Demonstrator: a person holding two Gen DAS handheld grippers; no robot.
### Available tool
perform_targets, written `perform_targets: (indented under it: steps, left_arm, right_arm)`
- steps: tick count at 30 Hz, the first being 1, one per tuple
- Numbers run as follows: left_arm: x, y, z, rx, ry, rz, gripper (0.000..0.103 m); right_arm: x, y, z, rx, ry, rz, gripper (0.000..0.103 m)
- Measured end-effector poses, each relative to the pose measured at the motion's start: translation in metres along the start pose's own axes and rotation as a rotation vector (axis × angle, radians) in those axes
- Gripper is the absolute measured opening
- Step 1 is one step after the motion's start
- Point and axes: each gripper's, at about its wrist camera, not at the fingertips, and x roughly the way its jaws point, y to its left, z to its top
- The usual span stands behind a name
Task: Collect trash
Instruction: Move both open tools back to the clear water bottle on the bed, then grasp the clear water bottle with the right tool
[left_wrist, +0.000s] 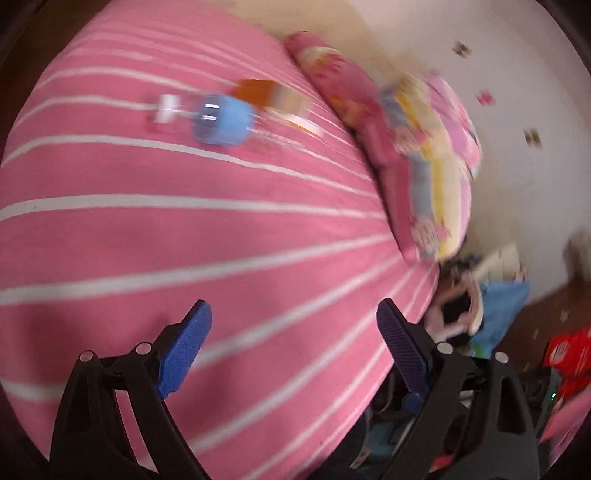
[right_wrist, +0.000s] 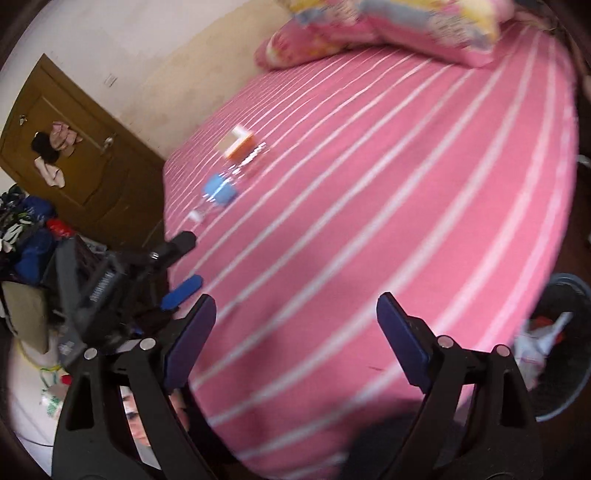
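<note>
Both grippers hang over the pink striped bed (left_wrist: 184, 229), and each is spread wide with nothing between its jaws: the left gripper (left_wrist: 293, 328) and the right gripper (right_wrist: 295, 317). The trash lies well ahead on the sheet, a bottle (left_wrist: 221, 118) with a blue label and an orange box (left_wrist: 258, 92) just beside it. A bin (right_wrist: 565, 332) stands at the bed's edge. On soft bedding, I think a clumsy touch could roll the bottle away or crush it.
</note>
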Motion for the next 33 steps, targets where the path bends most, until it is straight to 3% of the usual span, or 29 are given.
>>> perform_targets:
  steps: [8, 15, 23, 33]
  left_arm:
    - [0.012, 0.049, 0.065, -0.164, -0.025, -0.02, 0.088]
    - [0.034, 0.09, 0.117, -0.349, -0.004, -0.096, 0.088]
    - [0.057, 0.128, 0.148, -0.527, 0.015, -0.14, 0.088]
    - [0.075, 0.141, 0.172, -0.605, 0.017, -0.128, 0.085]
  right_arm:
    - [0.088, 0.037, 0.062, 0.106, 0.084, 0.119, 0.09]
    - [0.155, 0.064, 0.097, 0.212, 0.138, 0.161, 0.091]
    - [0.23, 0.078, 0.125, 0.336, 0.176, 0.162, 0.091]
    - [0.274, 0.088, 0.14, 0.465, 0.163, 0.146, 0.091]
